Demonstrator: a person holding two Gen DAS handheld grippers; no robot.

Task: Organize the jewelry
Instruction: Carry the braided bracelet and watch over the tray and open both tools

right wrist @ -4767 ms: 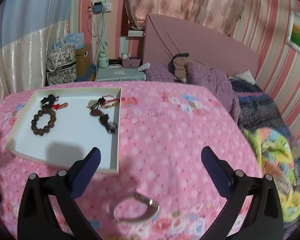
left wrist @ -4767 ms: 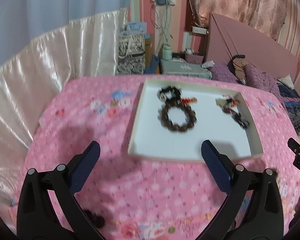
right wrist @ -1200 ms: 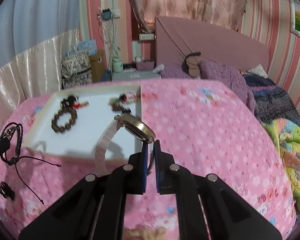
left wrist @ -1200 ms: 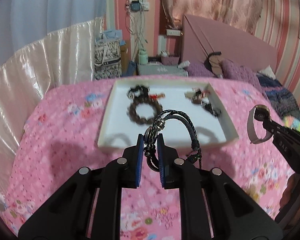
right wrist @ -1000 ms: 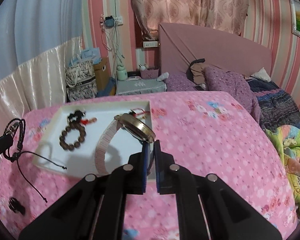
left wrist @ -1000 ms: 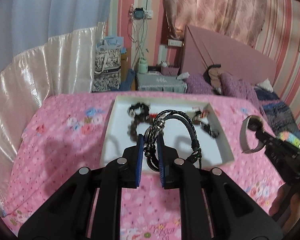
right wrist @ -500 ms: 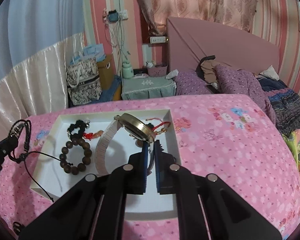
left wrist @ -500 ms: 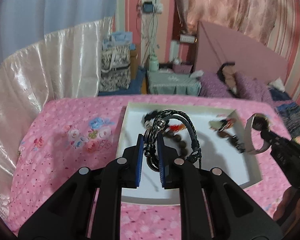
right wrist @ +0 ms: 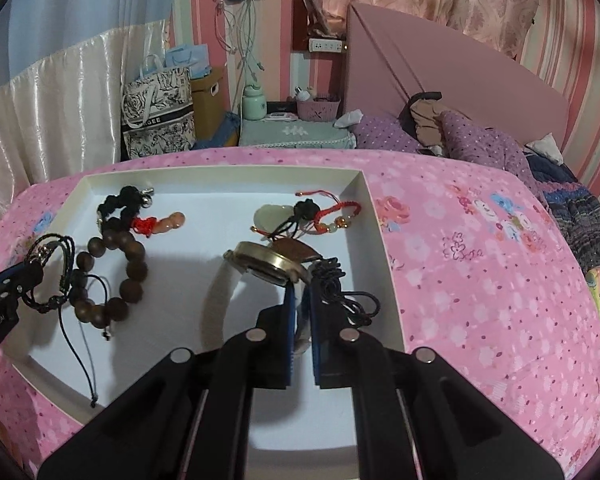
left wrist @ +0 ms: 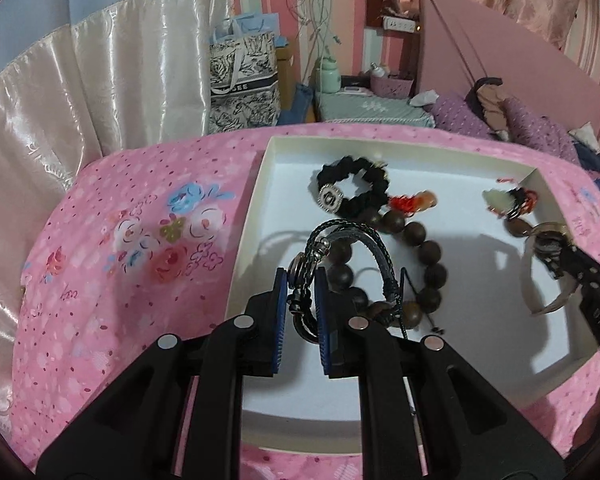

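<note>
Both our pairs of jaws stand narrow: our left gripper pinches a black braided cord bracelet, and our right gripper clamps the pale strap of a brass-rimmed wristwatch. We hold both over the shallow white cardboard tray on the pink floral bedspread. At the tray's ten o'clock in the right view lies a dark wooden bead bracelet, and a red cord charm at one o'clock.
</note>
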